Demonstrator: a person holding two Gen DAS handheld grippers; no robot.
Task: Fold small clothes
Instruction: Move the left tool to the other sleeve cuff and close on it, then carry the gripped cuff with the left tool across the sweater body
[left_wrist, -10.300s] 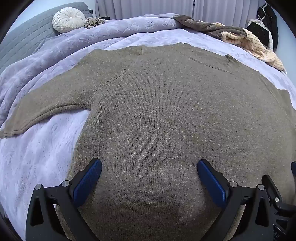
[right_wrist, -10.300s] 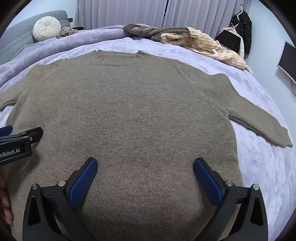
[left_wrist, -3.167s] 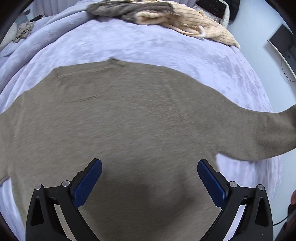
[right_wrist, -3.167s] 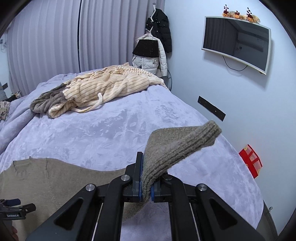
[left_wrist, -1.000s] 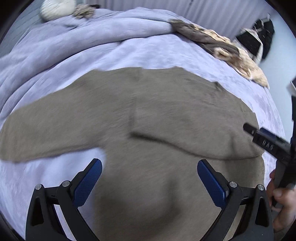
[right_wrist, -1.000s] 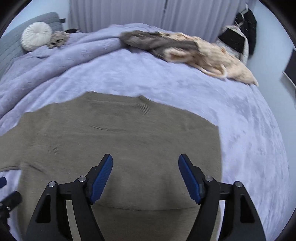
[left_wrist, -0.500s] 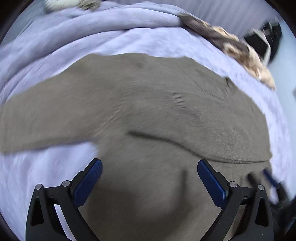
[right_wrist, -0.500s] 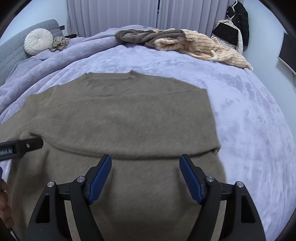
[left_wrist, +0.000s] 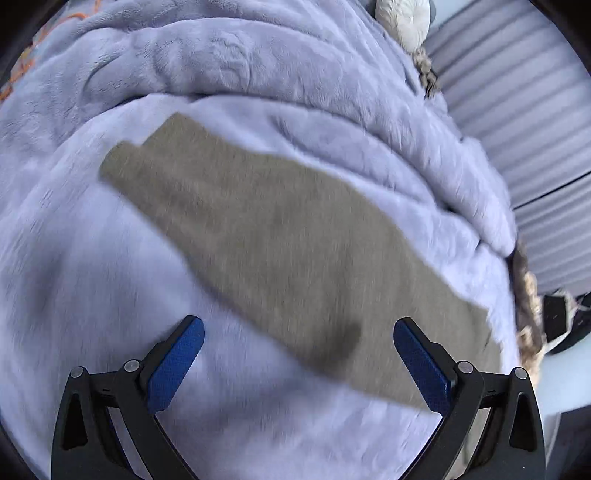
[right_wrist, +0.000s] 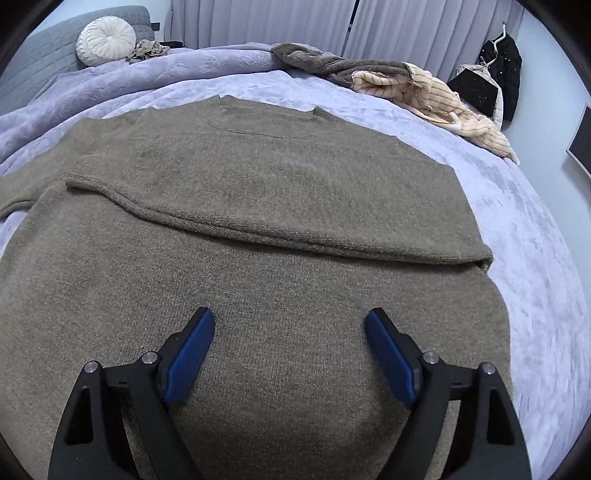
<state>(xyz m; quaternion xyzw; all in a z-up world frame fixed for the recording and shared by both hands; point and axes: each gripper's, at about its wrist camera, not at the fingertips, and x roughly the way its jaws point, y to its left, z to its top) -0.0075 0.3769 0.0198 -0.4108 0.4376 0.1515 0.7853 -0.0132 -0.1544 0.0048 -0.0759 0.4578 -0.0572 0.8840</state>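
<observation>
An olive-brown knit sweater lies flat on the lavender bed cover. Its right sleeve is folded across the chest, with the cuff at the left. Its left sleeve stretches out flat over the cover in the left wrist view, cuff at the far left. My left gripper is open and empty, hovering over the near part of that sleeve. My right gripper is open and empty above the sweater's lower body.
A pile of other clothes, grey-brown and cream striped, lies at the far right of the bed. A round white cushion sits at the headboard. A bunched blanket ridge runs beyond the sleeve. Dark jackets hang at the right wall.
My left gripper has swung left from the sweater's body to over the outstretched left sleeve. My right gripper has drawn back slightly over the lower body. The right sleeve lies folded across the chest.
</observation>
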